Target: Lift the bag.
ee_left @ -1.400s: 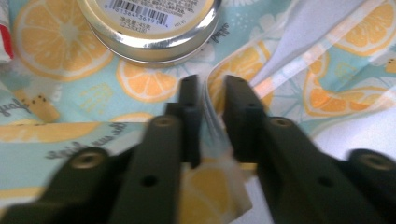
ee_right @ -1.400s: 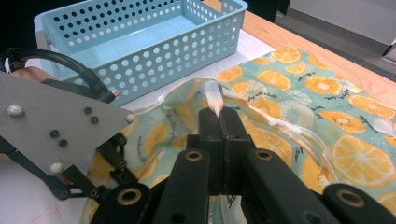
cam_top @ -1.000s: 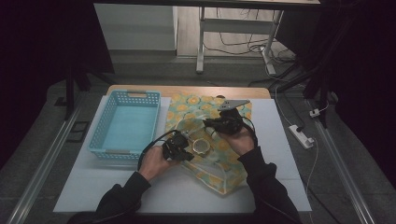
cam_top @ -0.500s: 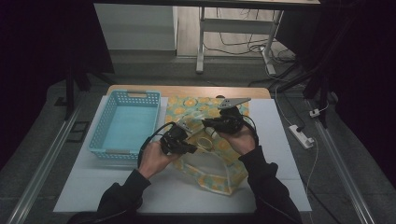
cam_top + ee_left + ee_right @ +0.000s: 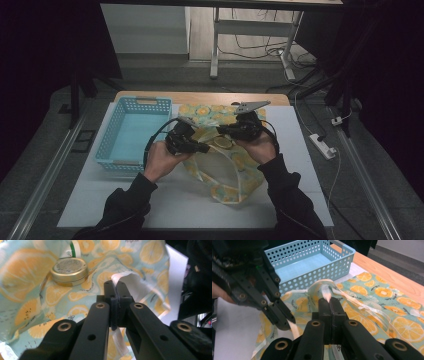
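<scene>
A: Entry, left to right. Blue basket (image 5: 131,134) stands at the left of the counter (image 5: 90,200), apart from the work. Just beside it, the lemon-print bag (image 5: 227,170) lies on the counter's middle, near end raised between the hands.

B: Left tool (image 5: 192,145)?

A: Jaws pressed together, pinching a white ribbon handle (image 5: 117,277) of the bag. In the left gripper view a gold tin (image 5: 69,268) rests in the cloth beyond the jaws, with a white-and-green item (image 5: 71,248) just behind it.

B: Right tool (image 5: 235,131)?

A: Also pressed together, pinching the other white strap (image 5: 326,293), as seen in the right gripper view.

B: Bag's lie?

A: Long axis runs from the counter's far edge toward the person, skewed slightly to the right at the near end. The mouth, with the handles, sits at mid-length between the tools and faces up.

B: How to do this step well?

A: My judgement: lift both handles evenly and draw them apart, so the mouth gapes. Keep the tin low in the fold; uneven lifting could roll it out. Hold the pinch on the straps, not on the cloth.
</scene>
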`<action>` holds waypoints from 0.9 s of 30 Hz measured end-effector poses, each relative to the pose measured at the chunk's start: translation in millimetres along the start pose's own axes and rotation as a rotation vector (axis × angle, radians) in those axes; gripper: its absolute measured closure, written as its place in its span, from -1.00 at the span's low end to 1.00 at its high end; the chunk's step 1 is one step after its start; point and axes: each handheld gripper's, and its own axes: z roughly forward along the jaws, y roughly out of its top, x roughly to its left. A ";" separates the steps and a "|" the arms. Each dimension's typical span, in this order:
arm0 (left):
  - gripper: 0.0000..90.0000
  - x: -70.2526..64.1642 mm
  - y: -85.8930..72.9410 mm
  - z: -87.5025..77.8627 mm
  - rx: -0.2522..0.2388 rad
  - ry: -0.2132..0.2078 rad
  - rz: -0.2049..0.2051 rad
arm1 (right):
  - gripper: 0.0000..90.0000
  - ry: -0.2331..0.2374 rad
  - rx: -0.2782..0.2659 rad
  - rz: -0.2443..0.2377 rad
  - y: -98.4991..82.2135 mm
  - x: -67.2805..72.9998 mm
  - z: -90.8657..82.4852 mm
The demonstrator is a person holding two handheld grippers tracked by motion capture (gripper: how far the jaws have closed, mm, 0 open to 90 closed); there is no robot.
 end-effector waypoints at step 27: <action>0.98 10.6 51.2 -59.2 -0.160 -0.043 -0.020 | 1.00 -0.013 -0.028 -0.044 37.2 7.5 -21.2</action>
